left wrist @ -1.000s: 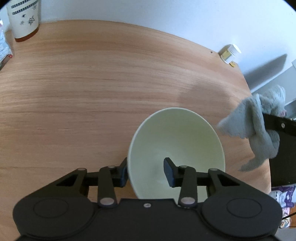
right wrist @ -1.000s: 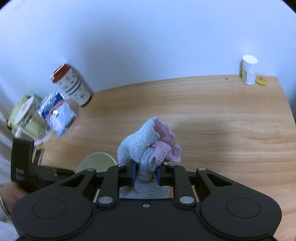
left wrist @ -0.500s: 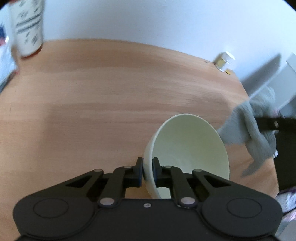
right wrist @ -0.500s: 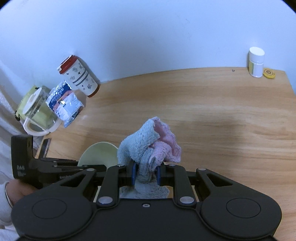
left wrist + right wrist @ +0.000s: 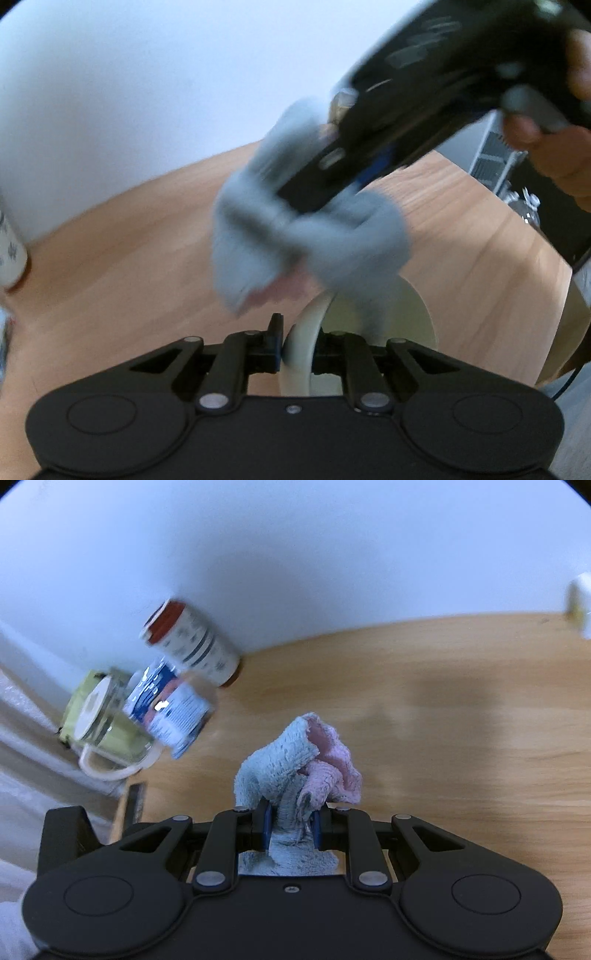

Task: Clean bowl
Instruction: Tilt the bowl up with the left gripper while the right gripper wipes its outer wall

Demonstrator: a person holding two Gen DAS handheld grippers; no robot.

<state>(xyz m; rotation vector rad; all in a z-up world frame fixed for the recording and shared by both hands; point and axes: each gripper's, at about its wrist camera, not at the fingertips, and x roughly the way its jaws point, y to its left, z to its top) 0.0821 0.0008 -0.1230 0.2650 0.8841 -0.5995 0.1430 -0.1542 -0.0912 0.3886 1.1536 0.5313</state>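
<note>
table (image 5: 480, 236): pale wood, running under everything, white wall behind it.
right gripper (image 5: 291, 829): jaws pinched tight on the cloth, and in the left wrist view its dark body comes in blurred from the upper right, a bare hand (image 5: 554, 122) wrapped round the handle.
left gripper (image 5: 298, 349): clamped on the bowl's rim, one finger outside the wall, the other inside.
bowl (image 5: 369, 328): pale green, tipped up on edge right at the left gripper's fingertips, its open side facing right, the near rim caught between the fingers.
cloth (image 5: 295, 771): grey-blue towelling with a pink fold showing, bunched up and sticking out ahead of the right gripper's fingers; in the left wrist view it's a blur sitting right over the bowl's upper rim, whether it touches, can't tell.
glass mug (image 5: 107, 720): far left by the wall, a blue and white packet (image 5: 170, 709) just beside it.
patterned cup (image 5: 192, 642): red lid, behind the packet, against the wall.
small white jar (image 5: 580, 605): far right edge, blurred.
</note>
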